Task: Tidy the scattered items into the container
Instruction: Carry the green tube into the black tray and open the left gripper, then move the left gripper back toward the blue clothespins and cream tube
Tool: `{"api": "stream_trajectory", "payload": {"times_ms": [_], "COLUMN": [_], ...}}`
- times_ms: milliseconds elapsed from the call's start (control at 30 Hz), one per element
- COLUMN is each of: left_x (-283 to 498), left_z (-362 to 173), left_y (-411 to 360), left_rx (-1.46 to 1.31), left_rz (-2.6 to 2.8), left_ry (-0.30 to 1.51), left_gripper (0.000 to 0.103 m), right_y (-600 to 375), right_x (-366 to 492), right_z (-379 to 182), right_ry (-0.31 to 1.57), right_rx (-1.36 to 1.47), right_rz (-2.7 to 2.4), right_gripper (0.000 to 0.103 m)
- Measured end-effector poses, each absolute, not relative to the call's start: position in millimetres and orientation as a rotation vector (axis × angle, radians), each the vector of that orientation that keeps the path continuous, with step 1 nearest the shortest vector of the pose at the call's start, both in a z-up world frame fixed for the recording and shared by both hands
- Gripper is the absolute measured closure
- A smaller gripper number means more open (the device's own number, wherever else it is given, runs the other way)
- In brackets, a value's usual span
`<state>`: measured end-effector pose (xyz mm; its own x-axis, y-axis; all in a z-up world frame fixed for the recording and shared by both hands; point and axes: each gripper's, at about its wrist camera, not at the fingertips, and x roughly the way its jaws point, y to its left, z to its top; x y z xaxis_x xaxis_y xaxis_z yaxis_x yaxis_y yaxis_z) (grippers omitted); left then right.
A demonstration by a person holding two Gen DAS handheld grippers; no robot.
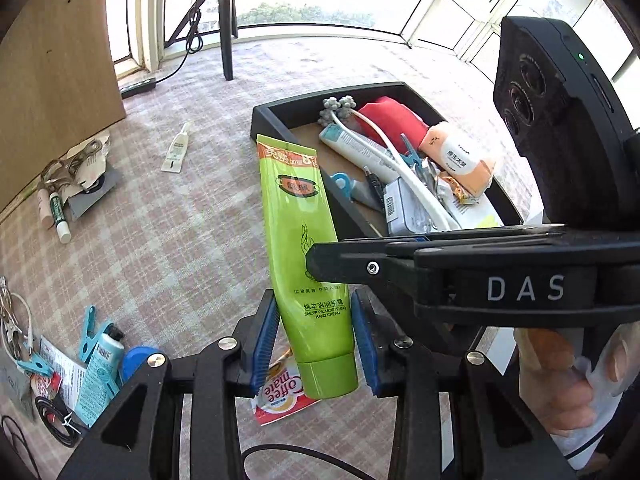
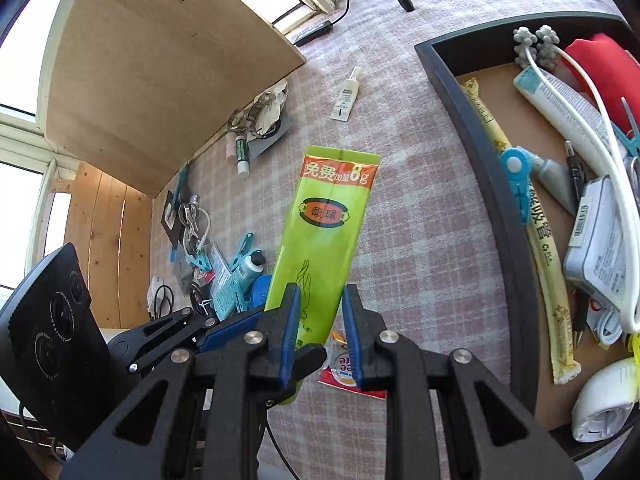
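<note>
A green hand cream tube (image 1: 306, 248) stands lifted above the checked cloth, cap end down. My left gripper (image 1: 318, 340) has its blue pads on either side of the tube's lower part; a gap shows on the right pad. My right gripper (image 2: 320, 332) crosses in from the right and its pads straddle the same tube (image 2: 324, 232) higher up. Which gripper bears the tube is unclear. The black tray (image 1: 280, 128) lies to the right, holding several items. It also shows in the right wrist view (image 2: 500, 184).
A Coffee mate sachet (image 1: 280, 396) lies under the tube. A small white tube (image 1: 176, 152) lies on the cloth beyond. Piles of clips, tubes and cables (image 1: 80, 364) lie at the left. A lip balm pile (image 1: 60, 200) lies by a wooden board (image 1: 52, 80).
</note>
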<state>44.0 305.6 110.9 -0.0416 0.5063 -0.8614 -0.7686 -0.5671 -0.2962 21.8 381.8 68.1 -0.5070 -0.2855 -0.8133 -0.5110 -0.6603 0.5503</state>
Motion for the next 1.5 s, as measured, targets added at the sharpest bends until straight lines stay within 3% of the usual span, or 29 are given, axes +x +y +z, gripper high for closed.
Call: {"api": "stream_trajectory", "payload": {"times_ms": [367,567,967,1300,1500], "left_x": [97.4,102.3,60.6,-11.3,-35.0], "left_z": [155.1,159.6,153.5,117.5,80.9], "left_y": [433.5,450.7,364.2,210.3,149.3], "left_rx": [-1.182,-1.214,-1.235,-1.391,-1.499], "left_rz": [1.651,1.705,1.843,2.078,2.128], "left_ry": [0.387,0.401,0.408,0.406,0.49], "left_gripper": [0.068,0.063,0.063,0.063,0.065], "right_y": [469.2,502.4,482.8,393.2,336.9], "right_x": [121.6,158.7,138.8,57.8,14.3], "right_z": [129.0,154.3,157.0,131.0,104.1], "right_ry": [1.09,0.917,0.891,0.633,0.457], "right_rx": [-1.26,-1.177,-1.215,-1.457,-1.595], "right_rz": [2.212,2.138,2.231,2.439,2.517], "right_gripper": [0.081,0.081,0.08,0.064,0.064]}}
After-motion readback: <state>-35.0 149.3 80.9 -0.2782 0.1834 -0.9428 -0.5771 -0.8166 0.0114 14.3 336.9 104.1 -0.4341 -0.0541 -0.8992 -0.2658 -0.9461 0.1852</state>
